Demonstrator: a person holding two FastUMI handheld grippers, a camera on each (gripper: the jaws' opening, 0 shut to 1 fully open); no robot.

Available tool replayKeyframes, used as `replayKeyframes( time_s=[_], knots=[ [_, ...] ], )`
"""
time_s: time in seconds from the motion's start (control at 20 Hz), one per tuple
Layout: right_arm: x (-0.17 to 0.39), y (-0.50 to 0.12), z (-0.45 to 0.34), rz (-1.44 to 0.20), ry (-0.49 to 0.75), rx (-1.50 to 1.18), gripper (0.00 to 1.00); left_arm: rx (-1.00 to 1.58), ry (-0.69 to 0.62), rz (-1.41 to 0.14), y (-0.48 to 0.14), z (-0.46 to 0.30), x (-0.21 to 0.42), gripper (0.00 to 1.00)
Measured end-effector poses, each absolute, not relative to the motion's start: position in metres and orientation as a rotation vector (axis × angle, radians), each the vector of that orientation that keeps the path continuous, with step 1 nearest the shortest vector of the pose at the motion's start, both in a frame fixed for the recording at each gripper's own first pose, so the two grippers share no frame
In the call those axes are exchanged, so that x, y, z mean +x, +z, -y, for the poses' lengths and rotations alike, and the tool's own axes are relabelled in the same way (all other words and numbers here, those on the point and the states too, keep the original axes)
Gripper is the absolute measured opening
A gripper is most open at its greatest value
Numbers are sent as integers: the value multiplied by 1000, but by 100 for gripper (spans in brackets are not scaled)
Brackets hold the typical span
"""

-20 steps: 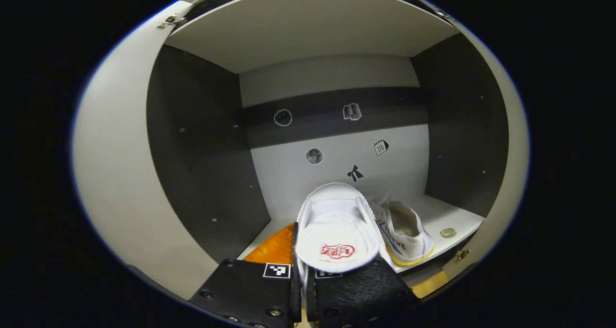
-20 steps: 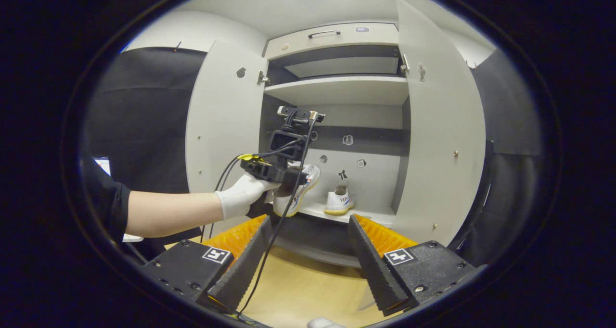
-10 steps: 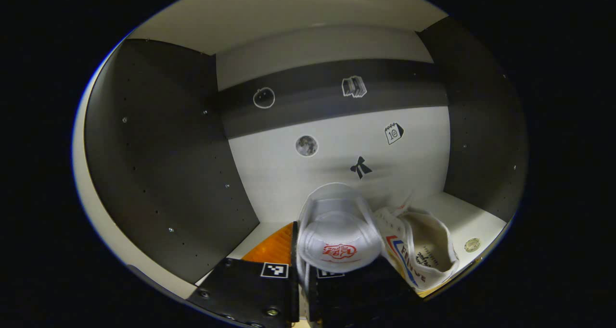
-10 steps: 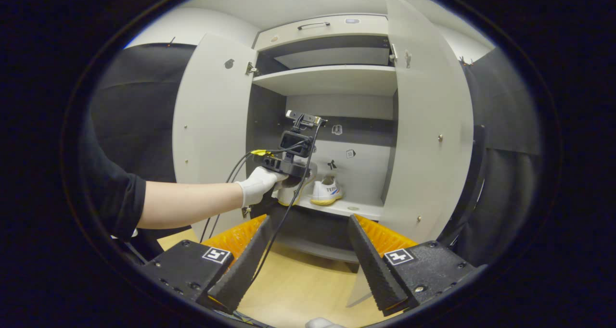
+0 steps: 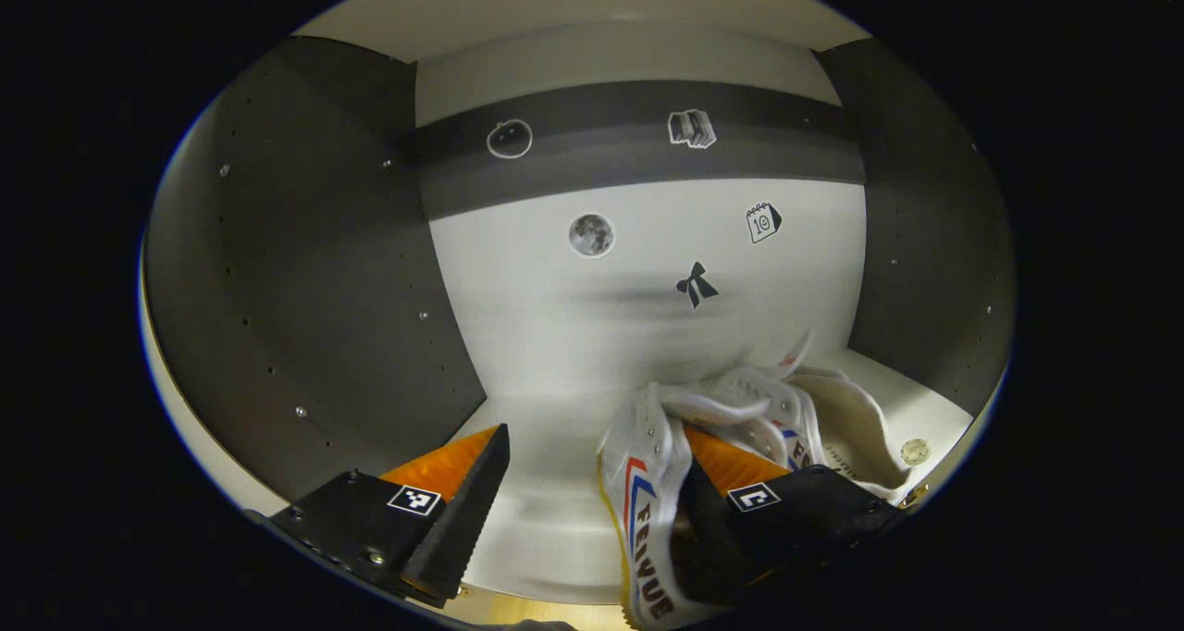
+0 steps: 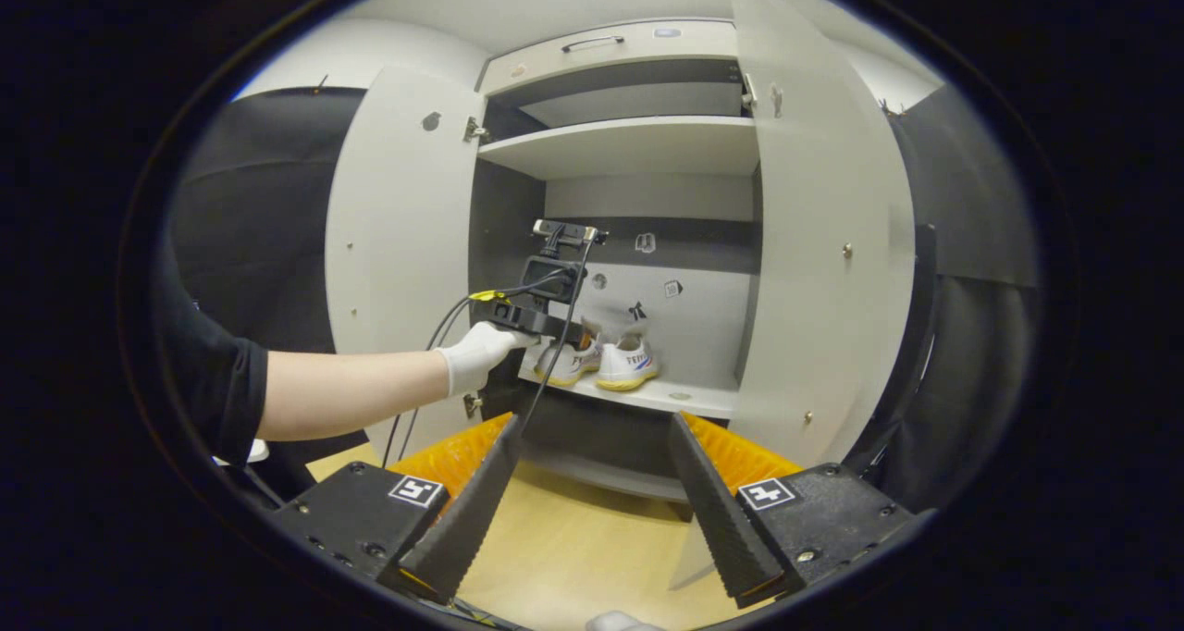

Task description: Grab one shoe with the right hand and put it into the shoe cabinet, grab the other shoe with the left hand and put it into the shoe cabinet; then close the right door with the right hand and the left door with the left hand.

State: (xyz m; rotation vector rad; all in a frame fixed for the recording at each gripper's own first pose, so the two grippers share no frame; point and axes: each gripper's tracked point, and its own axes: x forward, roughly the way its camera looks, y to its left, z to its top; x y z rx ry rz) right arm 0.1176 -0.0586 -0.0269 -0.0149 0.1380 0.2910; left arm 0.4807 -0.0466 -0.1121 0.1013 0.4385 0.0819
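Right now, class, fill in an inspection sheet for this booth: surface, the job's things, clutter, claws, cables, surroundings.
Surface: white cabinet shelf carrying both shoes; wooden floor below.
Job's things: left shoe and right shoe side by side on the shelf; left door and right door both open.
Clutter: small round disc on the shelf near the right edge.
Claws: left claw open, one finger inside the left shoe, gripping nothing; right claw open, empty, outside the cabinet.
Cables: black cables hang from the left claw's unit.
Surroundings: stickers on the cabinet's back wall; gloved hand holding the left claw.
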Motion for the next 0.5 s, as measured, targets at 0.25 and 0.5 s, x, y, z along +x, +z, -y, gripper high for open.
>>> replayKeyframes(
  time_s=[0.25, 0.5],
  knots=[
    [116, -29, 55, -149, 287, -15, 100, -13, 69, -501, -116, 47, 472, 96],
    [116, -27, 53, -148, 285, -5, 100, -19, 54, -400, -86, 50, 469, 97]
  ],
)
